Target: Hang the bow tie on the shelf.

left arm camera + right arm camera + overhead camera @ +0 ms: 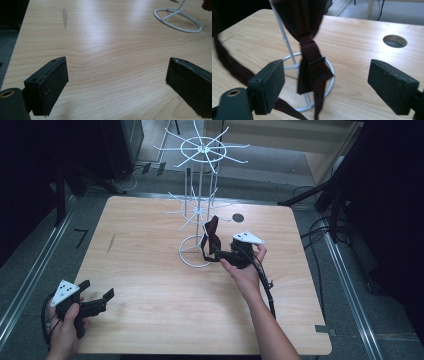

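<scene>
A white wire display rack [199, 180] stands at the table's far middle, its ring base [329, 85] on the wood. A dark maroon bow tie [212, 231] with a long strap hangs from one of its lower arms. In the right gripper view the tie [308, 55] dangles just ahead, in line with the gap between the jaws, and neither pad touches it. My right gripper [216, 252] is open, pointing left at the tie. My left gripper [96, 289] rests open and holds nothing at the front left corner.
The wooden table [150, 310] has a round cable hole [238, 217] behind the rack. The left gripper view shows the rack's base ring [178, 21] far off across bare wood. Metal rails and cables lie on the floor at both sides.
</scene>
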A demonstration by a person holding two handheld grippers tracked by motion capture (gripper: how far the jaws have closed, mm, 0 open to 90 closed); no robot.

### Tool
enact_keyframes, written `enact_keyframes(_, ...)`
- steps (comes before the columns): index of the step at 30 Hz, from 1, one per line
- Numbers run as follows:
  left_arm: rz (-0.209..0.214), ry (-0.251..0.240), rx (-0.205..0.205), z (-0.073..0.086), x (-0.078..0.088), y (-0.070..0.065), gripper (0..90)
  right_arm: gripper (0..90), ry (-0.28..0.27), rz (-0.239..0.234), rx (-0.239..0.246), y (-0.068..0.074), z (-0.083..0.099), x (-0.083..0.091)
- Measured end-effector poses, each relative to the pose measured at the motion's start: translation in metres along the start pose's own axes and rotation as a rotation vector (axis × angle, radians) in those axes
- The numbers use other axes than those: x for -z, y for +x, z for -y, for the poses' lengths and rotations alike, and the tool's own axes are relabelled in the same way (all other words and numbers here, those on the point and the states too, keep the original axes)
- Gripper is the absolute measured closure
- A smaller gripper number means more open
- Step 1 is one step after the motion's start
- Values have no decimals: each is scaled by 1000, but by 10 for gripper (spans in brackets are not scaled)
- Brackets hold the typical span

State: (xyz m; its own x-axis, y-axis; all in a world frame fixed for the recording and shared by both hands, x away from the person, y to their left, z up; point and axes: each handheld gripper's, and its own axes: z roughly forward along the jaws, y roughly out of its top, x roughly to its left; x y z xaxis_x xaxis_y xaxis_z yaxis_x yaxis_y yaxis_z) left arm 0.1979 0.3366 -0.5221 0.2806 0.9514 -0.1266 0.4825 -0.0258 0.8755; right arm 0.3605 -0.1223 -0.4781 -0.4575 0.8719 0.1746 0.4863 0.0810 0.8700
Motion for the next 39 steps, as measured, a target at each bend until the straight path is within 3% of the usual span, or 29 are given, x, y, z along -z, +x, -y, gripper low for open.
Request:
enact_keyframes(6, -13, -34, -25, 2, 3, -4, 48, 135, -26, 14, 29, 5, 3, 20)
enact_keyframes(16, -19, -28, -52, 3, 3, -9, 49, 135, -53, 22, 30, 3, 14, 48)
enact_keyframes(20, -27, -20, -61, 2, 2, -10, 49, 136, -70, 32, 30, -3, 19, 59)
enact_keyframes(29, -28, -54, -65, 4, 5, -10, 49, 136, -76, 41, 36, -24, 34, 77)
enact_keyframes(39, -30, -59, -66, 4, 6, -10, 49, 137, -74, 68, 8, -48, 55, 98)
